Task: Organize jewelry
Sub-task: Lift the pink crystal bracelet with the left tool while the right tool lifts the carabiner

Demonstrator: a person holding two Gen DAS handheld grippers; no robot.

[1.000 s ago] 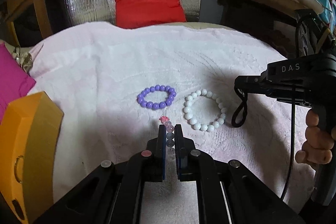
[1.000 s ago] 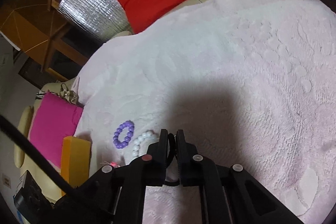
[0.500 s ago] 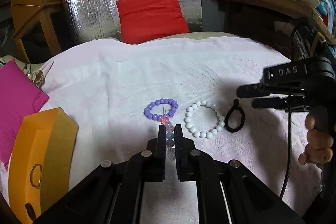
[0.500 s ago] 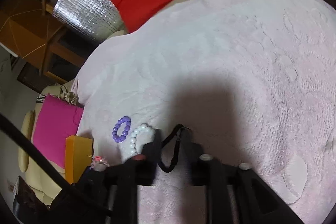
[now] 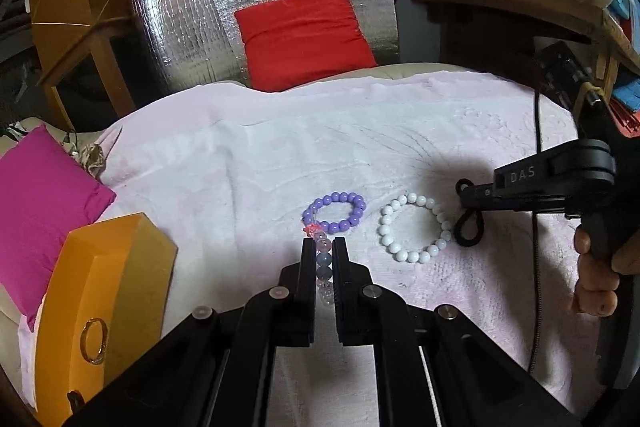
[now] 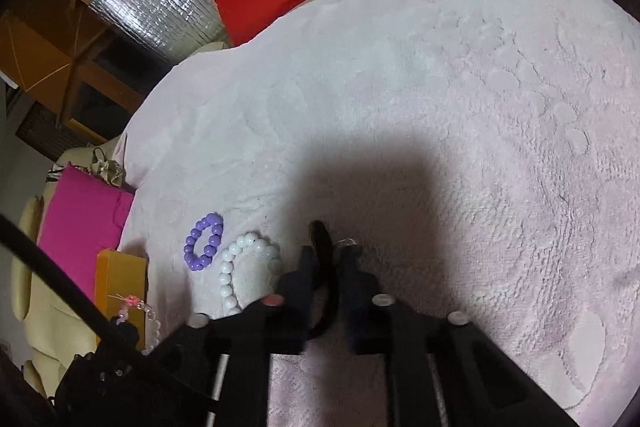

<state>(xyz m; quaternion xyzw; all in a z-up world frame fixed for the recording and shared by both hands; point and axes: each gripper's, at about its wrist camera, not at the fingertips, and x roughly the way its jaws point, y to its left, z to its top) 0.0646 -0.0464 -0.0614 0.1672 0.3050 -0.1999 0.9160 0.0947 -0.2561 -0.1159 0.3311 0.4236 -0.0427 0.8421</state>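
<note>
Lettering "DAS" is read on the right gripper [image 5: 464, 193] body, right of frame; no other text is legible.
</note>
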